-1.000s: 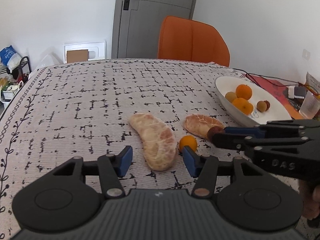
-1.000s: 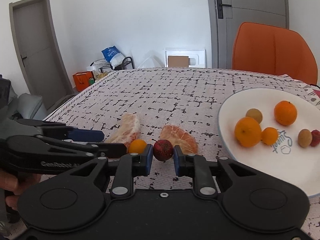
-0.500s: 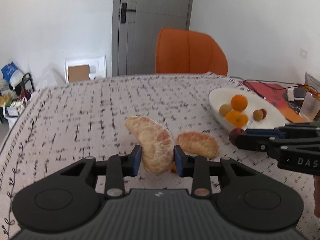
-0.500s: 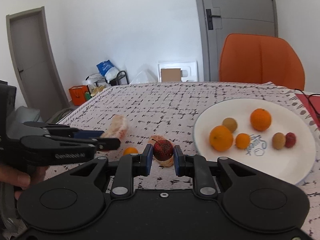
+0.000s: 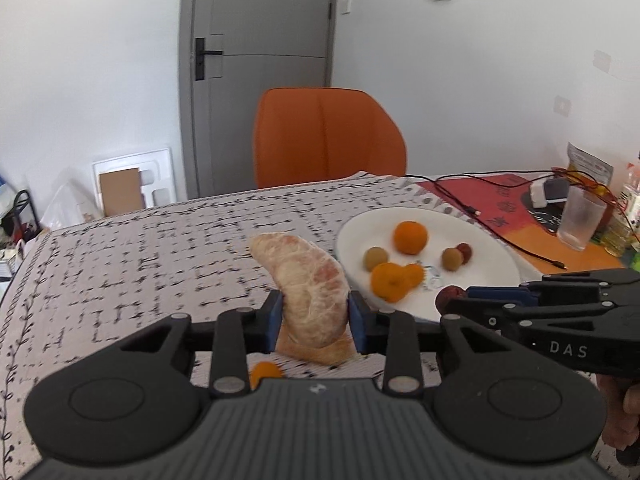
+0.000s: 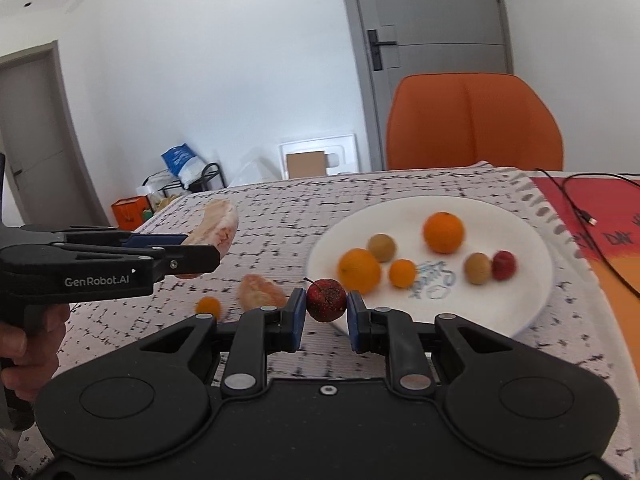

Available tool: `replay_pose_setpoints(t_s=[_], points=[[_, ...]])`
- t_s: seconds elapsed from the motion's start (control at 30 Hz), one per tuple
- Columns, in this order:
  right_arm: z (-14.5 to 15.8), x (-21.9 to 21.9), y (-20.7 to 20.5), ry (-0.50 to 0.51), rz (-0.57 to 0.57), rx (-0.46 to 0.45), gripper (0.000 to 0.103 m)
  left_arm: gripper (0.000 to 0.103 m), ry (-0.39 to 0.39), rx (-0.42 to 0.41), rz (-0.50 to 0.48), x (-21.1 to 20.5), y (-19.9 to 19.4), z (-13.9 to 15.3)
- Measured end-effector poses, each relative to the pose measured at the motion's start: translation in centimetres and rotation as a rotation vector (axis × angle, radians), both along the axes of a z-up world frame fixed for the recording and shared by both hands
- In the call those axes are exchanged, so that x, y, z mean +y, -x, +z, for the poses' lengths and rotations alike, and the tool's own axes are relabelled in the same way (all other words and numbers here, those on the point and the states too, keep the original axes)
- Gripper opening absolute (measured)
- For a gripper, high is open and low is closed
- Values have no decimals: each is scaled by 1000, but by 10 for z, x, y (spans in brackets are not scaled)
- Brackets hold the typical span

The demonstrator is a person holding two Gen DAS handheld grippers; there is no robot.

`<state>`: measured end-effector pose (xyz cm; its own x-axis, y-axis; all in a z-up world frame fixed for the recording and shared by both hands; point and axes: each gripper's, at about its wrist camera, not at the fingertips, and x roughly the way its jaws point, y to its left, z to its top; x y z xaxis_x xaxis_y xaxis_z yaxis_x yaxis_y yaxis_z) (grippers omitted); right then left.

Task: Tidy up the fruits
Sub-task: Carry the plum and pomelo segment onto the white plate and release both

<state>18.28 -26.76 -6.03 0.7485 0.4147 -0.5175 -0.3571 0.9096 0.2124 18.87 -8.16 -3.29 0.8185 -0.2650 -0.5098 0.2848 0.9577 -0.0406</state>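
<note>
1. Left tongs (image 5: 314,316) clamped on a large peeled pomelo segment (image 5: 308,288), blue pads touching both its sides; segment lifted off the worktop (image 5: 120,272), centre of the left wrist frame.
2. Same segment shows in the right wrist frame at upper left (image 6: 218,222), sticking out of the left tongs (image 6: 192,250).
3. Right tongs (image 6: 326,314) closed on a small dark red fruit (image 6: 326,300) with a stem, held above the worktop (image 6: 280,208) just at the near rim of the white plate (image 6: 532,300).
4. In the left wrist frame the right tongs (image 5: 452,302) enter from the right edge, red fruit (image 5: 450,296) at the tips, over the plate (image 5: 492,268) rim.
5. On the plate: 2 big oranges (image 6: 443,232) (image 6: 359,271), 1 small orange (image 6: 402,273), 2 tan round fruits (image 6: 382,247) (image 6: 478,268), 1 red fruit (image 6: 503,265).
6. Left on the worktop, lower left of the plate: second pomelo segment (image 6: 262,296) and a small orange fruit (image 6: 208,307) just beside it; apart or touching, cannot tell, blurred.
7. Background: orange chair (image 5: 328,136) behind the worktop, grey door (image 5: 260,60), clear cup (image 5: 580,220) at right edge.
</note>
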Motion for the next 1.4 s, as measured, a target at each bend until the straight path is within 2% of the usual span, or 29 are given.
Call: replay_pose_setpoints(t_s=[0.5, 0.63, 0.97, 1.07, 1.23, 1.4], points=[[-10, -43, -3, -28, -98, 14, 21, 33, -22, 5, -111, -52, -11, -3], [-12, -50, -5, -34, -133, 17, 27, 33, -26, 11, -136, -63, -15, -5], [-11, -65, 2, -46, -168, 11, 27, 35, -38, 15, -221, -89, -20, -9], [-11, -66, 3, -48, -170, 14, 27, 37, -85, -15, -208, -95, -17, -9], [-10, -63, 3, -48, -154, 11, 27, 46, -50, 41, -169, -79, -21, -10], [-9, -54, 3, -48, -133, 9, 27, 54, -57, 38, -111, -56, -17, -7]])
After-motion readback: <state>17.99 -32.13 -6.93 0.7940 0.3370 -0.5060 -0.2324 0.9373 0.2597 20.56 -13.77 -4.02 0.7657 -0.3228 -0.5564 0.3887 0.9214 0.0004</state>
